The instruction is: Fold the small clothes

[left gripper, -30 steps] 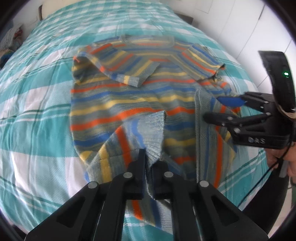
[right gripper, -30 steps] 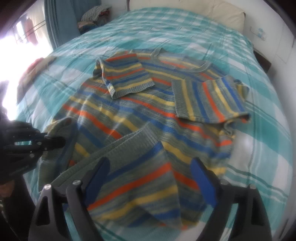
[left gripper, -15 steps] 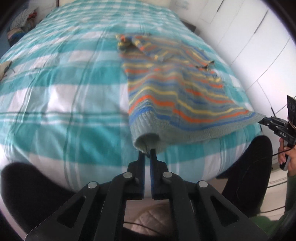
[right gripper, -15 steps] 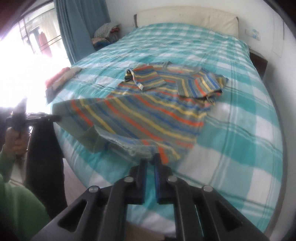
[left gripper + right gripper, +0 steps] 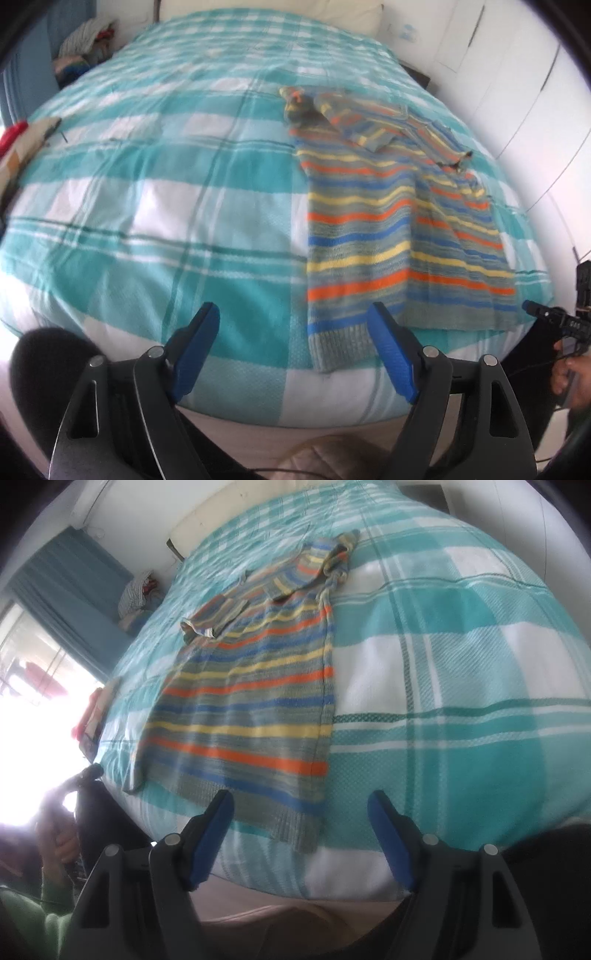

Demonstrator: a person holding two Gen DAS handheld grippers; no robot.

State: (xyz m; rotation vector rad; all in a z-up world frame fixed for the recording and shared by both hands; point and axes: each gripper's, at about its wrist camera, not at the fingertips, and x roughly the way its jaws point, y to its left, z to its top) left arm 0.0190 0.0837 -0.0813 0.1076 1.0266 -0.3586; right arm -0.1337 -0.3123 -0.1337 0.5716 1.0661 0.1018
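Both tongs are wide open and hold nothing. Their jaws have just been opening, and nothing sits between them. In the left camera view, the left tongs [image 5: 291, 343] hang at the bottom middle of the frame, over the near edge of the bed [image 5: 147, 206]. The striped sweater [image 5: 388, 236] lies flat on the right side of the frame, its bottom band just beside the right blue finger. In the right camera view, the right tongs [image 5: 301, 825] sit at the bottom middle, with the sweater's [image 5: 251, 701] bottom band just above them. Its sleeves look folded in at the top, though the blur makes that hard to be sure of.

To do the next fold well, I think each pair of tongs should pinch one bottom corner. Lift both together, keep the band straight, and lay it up toward the neck. Pinch only the sweater, not the blanket under it.
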